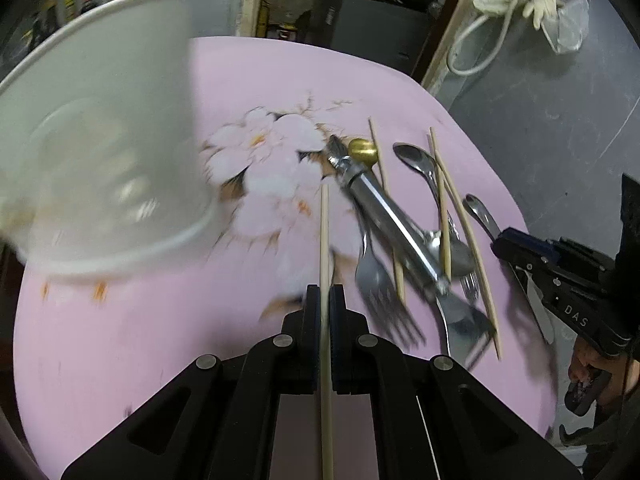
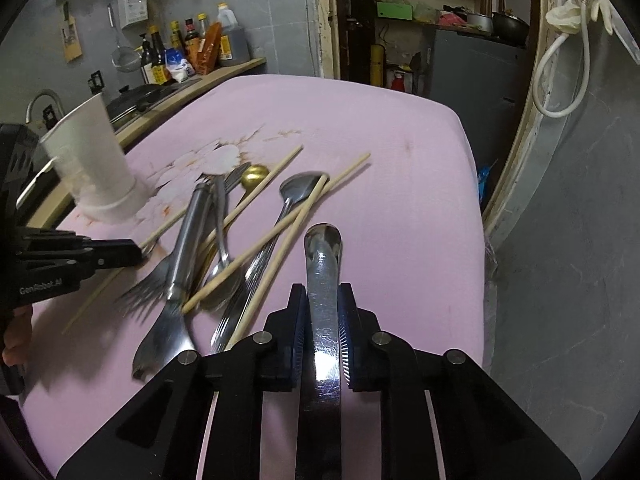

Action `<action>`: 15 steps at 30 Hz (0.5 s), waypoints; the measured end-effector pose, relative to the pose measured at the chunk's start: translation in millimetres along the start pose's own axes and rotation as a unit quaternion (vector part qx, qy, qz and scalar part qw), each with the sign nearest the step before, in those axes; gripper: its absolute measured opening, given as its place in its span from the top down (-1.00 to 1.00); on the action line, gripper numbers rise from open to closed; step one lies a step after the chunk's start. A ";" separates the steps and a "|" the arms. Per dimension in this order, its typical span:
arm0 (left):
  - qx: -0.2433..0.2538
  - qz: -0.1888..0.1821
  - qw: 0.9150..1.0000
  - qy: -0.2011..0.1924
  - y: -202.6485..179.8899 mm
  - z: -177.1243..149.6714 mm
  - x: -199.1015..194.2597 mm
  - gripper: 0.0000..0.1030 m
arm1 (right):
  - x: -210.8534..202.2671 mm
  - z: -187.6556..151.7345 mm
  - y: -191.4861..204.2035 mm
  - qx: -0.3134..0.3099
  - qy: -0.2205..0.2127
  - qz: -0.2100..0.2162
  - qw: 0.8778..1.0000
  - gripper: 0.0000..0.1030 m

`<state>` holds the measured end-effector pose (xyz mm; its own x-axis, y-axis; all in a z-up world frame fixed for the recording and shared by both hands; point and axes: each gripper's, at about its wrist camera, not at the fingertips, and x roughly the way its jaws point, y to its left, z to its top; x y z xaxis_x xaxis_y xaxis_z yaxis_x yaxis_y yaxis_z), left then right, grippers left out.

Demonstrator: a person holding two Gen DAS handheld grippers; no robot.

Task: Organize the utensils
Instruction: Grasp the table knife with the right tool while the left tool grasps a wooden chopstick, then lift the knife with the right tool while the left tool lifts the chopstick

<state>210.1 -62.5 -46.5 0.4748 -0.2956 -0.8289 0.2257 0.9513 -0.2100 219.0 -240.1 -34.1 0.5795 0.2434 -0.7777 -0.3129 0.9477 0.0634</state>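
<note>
My left gripper [image 1: 325,292] is shut on a pale wooden chopstick [image 1: 325,232] that runs lengthwise between its fingers, above the pink flowered table [image 1: 120,340]. A white paper cup [image 1: 100,140] looms blurred and tilted at the left, its mouth toward this camera. My right gripper [image 2: 322,292] is shut on a steel utensil [image 2: 322,248], whose rounded end points forward. A heap of forks [image 2: 160,292], spoons [image 2: 300,188], chopsticks [image 2: 280,236] and a gold spoon [image 2: 256,176] lies between the two grippers. The left gripper [image 2: 136,254] shows at that view's left edge, near the cup [image 2: 92,160].
Sauce bottles [image 2: 188,48] line a counter behind the table's far left. A doorway with shelves [image 2: 420,20] lies beyond the far edge. A white hose [image 2: 560,80] hangs on the grey wall to the right, close to the table's right edge [image 2: 476,184].
</note>
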 end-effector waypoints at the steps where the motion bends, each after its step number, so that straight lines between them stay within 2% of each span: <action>1: -0.008 0.002 1.000 -0.009 3.1 -6.1 -6.6 0.95 | -2.8 -2.7 1.3 0.000 0.001 0.001 1.000 0.73; 7: -0.045 0.013 0.998 -0.040 16.6 -22.1 -25.9 0.96 | -9.8 -15.8 10.0 -0.003 0.002 0.009 1.000 0.73; 11: -0.058 0.007 0.998 -0.030 24.0 -23.2 -25.7 0.95 | -5.9 -13.0 12.2 -0.002 0.003 0.004 1.000 0.69; 15: -0.033 0.003 0.999 -0.005 26.0 -19.3 -25.8 0.90 | -0.6 -7.7 18.4 -0.012 0.008 0.002 1.000 0.37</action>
<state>187.3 -28.5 -40.6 0.4851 -0.2913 -0.8245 0.1670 0.9564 -0.2397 207.1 -224.5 -37.3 0.5656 0.2443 -0.7877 -0.3335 0.9413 0.0525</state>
